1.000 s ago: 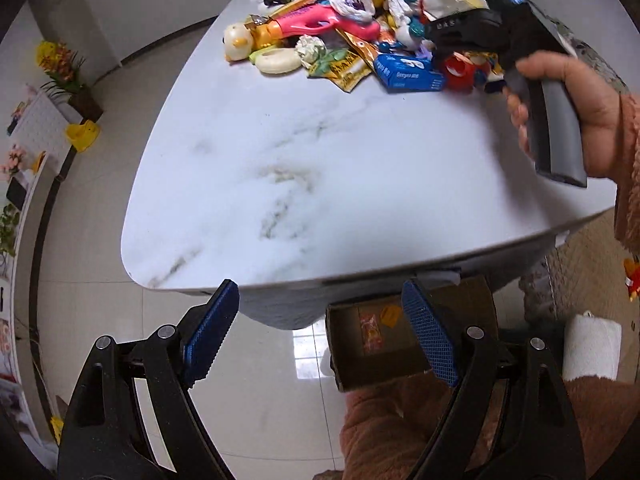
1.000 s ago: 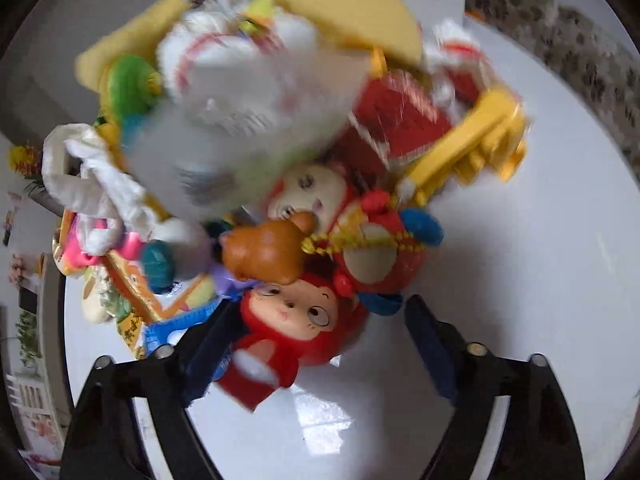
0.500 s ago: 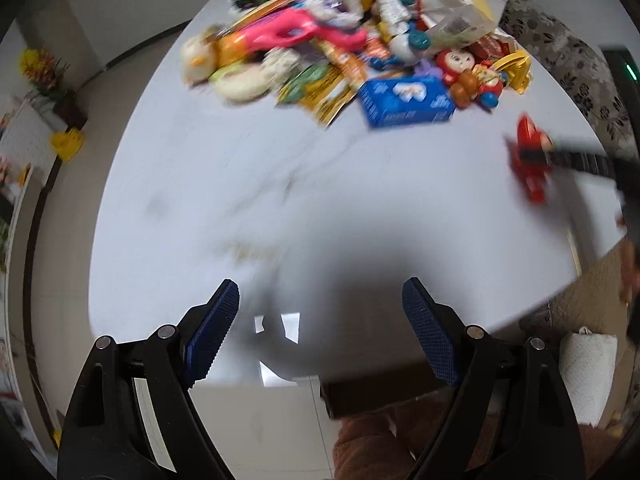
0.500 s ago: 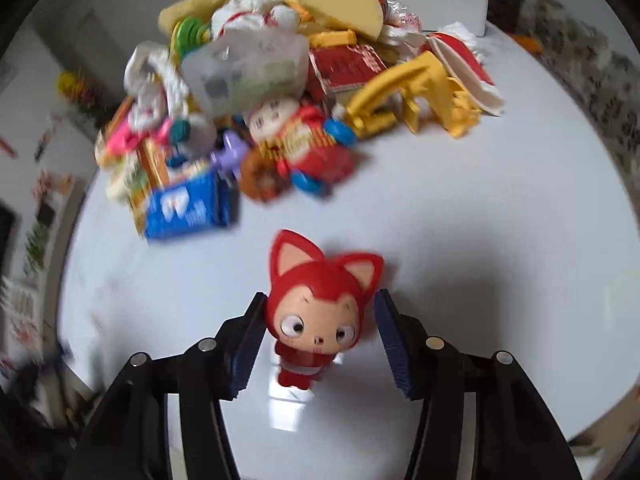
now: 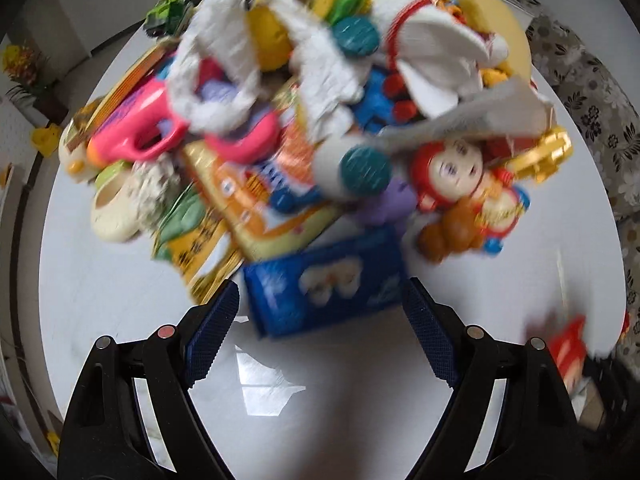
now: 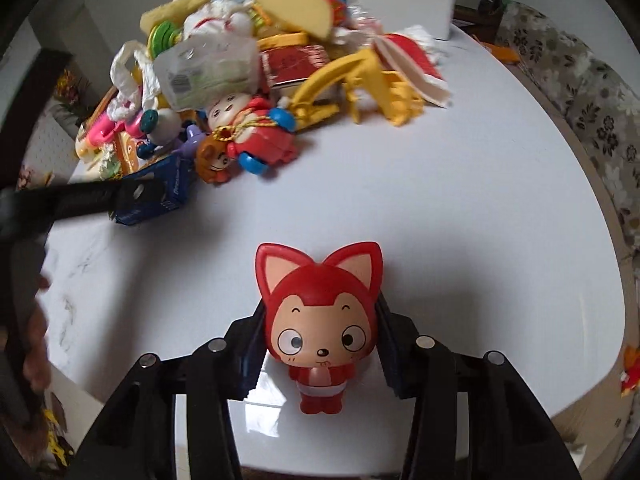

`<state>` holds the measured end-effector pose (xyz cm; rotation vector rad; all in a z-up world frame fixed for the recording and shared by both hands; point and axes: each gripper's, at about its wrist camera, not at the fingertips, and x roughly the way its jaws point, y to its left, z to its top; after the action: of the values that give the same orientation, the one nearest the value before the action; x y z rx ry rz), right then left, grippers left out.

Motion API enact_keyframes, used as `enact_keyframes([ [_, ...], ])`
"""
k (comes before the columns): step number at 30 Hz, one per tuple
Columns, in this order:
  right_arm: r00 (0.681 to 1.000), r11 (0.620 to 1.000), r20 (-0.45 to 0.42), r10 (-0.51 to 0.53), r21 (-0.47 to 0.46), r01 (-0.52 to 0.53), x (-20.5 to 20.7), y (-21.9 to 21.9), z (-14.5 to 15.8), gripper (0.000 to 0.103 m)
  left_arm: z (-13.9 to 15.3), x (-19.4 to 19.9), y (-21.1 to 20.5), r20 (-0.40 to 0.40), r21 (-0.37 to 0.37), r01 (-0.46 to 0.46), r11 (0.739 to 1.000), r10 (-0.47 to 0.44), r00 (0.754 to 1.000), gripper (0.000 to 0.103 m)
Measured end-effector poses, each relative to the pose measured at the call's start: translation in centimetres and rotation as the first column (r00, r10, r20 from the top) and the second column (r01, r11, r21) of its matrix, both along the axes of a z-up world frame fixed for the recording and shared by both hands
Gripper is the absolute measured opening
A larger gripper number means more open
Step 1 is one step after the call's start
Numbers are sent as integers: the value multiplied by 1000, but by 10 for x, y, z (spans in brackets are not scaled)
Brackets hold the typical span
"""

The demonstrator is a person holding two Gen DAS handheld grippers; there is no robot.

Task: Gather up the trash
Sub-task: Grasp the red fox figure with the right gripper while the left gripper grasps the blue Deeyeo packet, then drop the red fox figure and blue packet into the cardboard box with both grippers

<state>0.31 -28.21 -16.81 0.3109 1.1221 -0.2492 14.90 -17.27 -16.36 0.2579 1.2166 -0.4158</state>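
Gripping a red fox figure [image 6: 320, 320] by the sides of its head, the right hand-held gripper [image 6: 320, 344] has its ribbed dark pads closed against smooth, glossy plastic. Figure: round head, two pointed ears with peach insides, small body, upright on the bench [image 6: 460, 208]. Bench top is white, glossy, with faint grey veining and a curved edge.

Left hand-held gripper [image 5: 320, 316] is wide open, nothing between its blue cross-hatched pads [image 5: 212, 332]. Just ahead of them lies a blue packet [image 5: 324, 292], rectangular, soft-looking, white print on top; whether either pad touches it cannot be told, since the view is motion-blurred.

Beyond the packet, a heap on the bench:
- orange-and-yellow foil wrappers [image 5: 240, 208], flat and crinkled
- red-hooded doll [image 5: 460, 184], hard plastic, next to a small brown bear [image 5: 448, 232]
- pink plastic handle-shaped toy [image 5: 140, 136]
- white crumpled cloth or paper [image 5: 320, 64] draped over the top
- teal ridged caps [image 5: 364, 168]
- yellow plastic digger arm [image 6: 360, 84], angular
- clear printed bag [image 6: 208, 72]
- yellow sponge-like half disc [image 6: 296, 8].

White box [image 6: 400, 4] stands behind the heap.
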Motion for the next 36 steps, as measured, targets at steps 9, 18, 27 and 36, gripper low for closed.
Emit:
enact_keyframes([
  [9,999,998,48,-3,62,0,-22,1,10,47,-20,21,-36,-16,125,-86,988,89,996,82],
  [18,998,996,69,1,93,-7,-24,1,15,47,-14,-4,-16,22,67,-69,995,67,997,76],
  [27,994,994,96,54,84,-62,-33,16,28,47,36,-55,63,26,-169,-24,985,29,999,76],
  [36,972,973,70,224,31,-227,-74,61,33,47,29,-170,120,-23,-123,160,979,-164,986,76],
])
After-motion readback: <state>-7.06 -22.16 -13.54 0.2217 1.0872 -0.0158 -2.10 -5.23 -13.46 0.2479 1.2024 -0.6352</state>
